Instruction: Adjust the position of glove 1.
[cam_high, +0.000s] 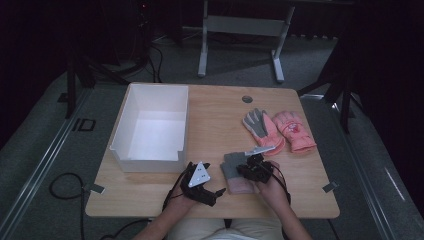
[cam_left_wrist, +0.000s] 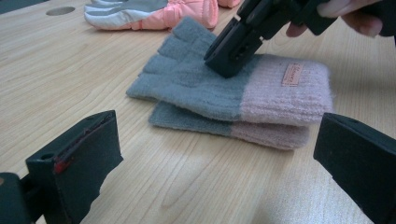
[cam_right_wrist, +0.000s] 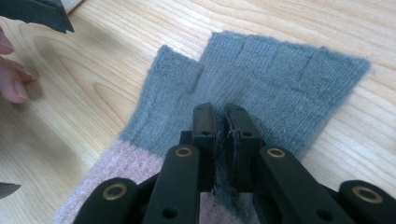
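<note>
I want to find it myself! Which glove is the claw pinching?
Look at the wooden table, at its near edge right of the white box. There the right claw pinches the top knitted glove of a stacked pair. It is fingerless, grey with a pink cuff, unlike the puffy pink ski gloves behind.

Fuzzy knit gloves (cam_left_wrist: 233, 95); matt wood-grain table (cam_left_wrist: 70, 74); matt black claw (cam_right_wrist: 223, 122).

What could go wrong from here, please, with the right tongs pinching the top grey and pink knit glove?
1. The right tongs pinch only a small fold of the top knit glove, so it may slip free when lifted.
2. The second knit glove lies directly underneath and its fuzzy fabric could cling and be dragged along.
3. The left tongs stand open close by, so the two could bump if either swings across.
</note>
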